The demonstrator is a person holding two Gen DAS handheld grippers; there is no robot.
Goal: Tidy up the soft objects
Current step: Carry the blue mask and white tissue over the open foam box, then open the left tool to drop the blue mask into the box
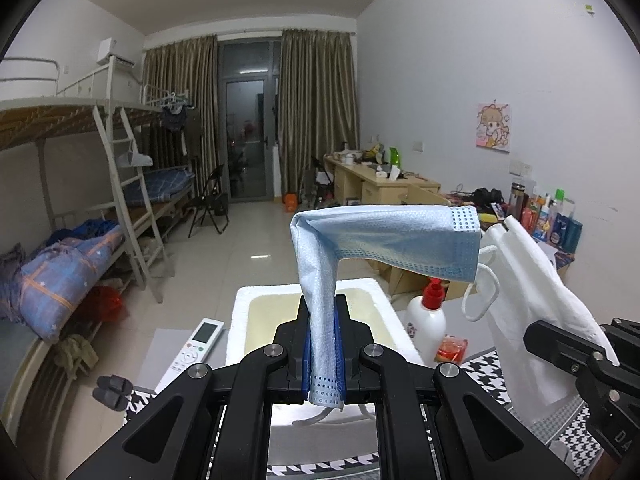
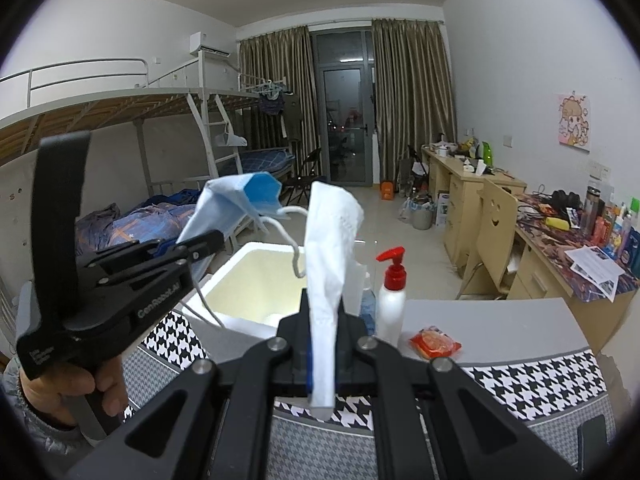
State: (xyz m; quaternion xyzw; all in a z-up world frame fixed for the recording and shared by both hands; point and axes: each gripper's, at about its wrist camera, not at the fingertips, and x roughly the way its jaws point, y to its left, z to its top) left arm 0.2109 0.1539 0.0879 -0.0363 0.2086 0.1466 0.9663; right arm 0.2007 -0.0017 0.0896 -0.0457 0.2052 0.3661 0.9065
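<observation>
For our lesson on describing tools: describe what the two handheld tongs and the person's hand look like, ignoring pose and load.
Both tongs, left tongs and right tongs, are matte black, with angular linkage arms joined by silver round rivets and blue pads inside the fingers. Seen from the right wrist view, the left one has a tall black handle and white lettering on its side. The bare hand shows a grey quilted sleeve. No cables visible.

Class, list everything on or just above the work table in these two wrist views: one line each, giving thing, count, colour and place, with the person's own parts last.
blue mask: 1, light blue, held above the box
white mask: 1, white, held above the table
foam box: 1, white, open, on the table
pump bottle: 1, white with red pump, right of the box
snack packet: 1, red-orange, right of the bottle
remote: 1, white, left of the box
tablecloth: 1, black-and-white houndstooth
left gripper: 1, black, shut on blue mask
right gripper: 1, black, shut on white mask
</observation>
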